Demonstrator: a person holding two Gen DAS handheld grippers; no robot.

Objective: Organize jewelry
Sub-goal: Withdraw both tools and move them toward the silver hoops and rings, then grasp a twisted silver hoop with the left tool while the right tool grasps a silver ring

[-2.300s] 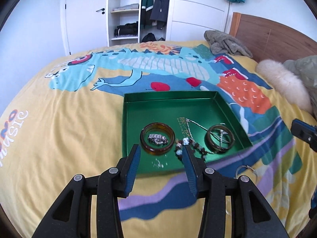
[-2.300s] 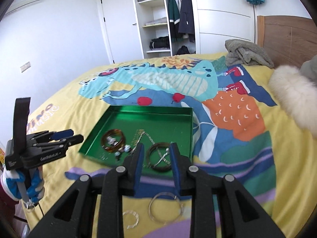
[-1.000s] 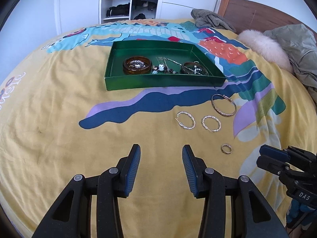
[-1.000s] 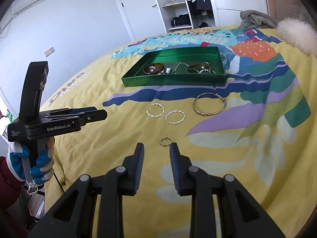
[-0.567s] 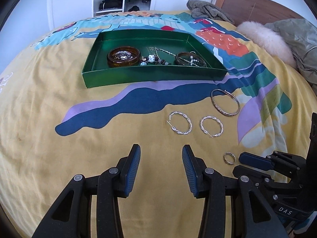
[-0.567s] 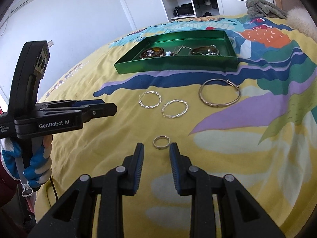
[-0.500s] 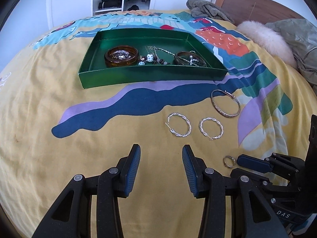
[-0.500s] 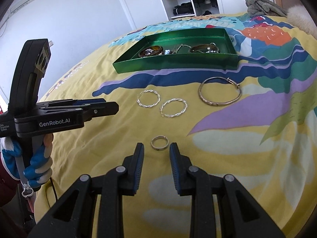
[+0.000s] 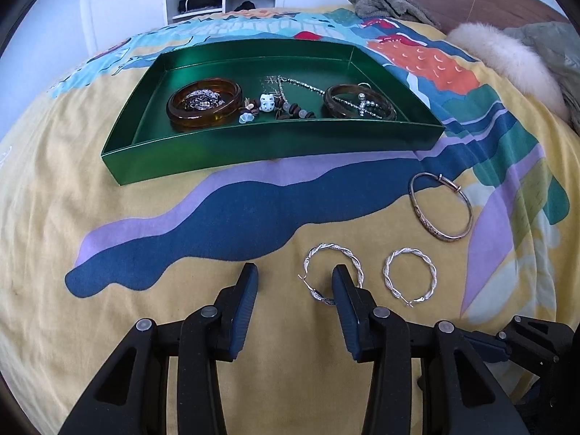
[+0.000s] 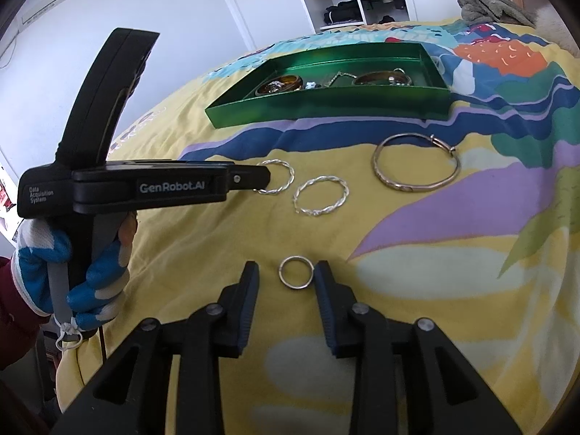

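The right tongs [image 10: 286, 275], jaws opening, straddle a small ring [image 10: 295, 272] lying untouched on the bed [image 9: 54, 217], while the left tongs [image 9: 294, 279], closing on nothing, sit beside two twisted hoops [image 9: 334, 274], with a bangle [image 9: 440, 212] beyond and the green tray [image 9: 253, 152] of jewelry farthest.

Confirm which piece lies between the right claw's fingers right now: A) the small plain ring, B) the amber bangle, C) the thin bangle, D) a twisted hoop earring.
A: the small plain ring lies on the bedspread between the opening fingers of the right claw, not yet pinched.
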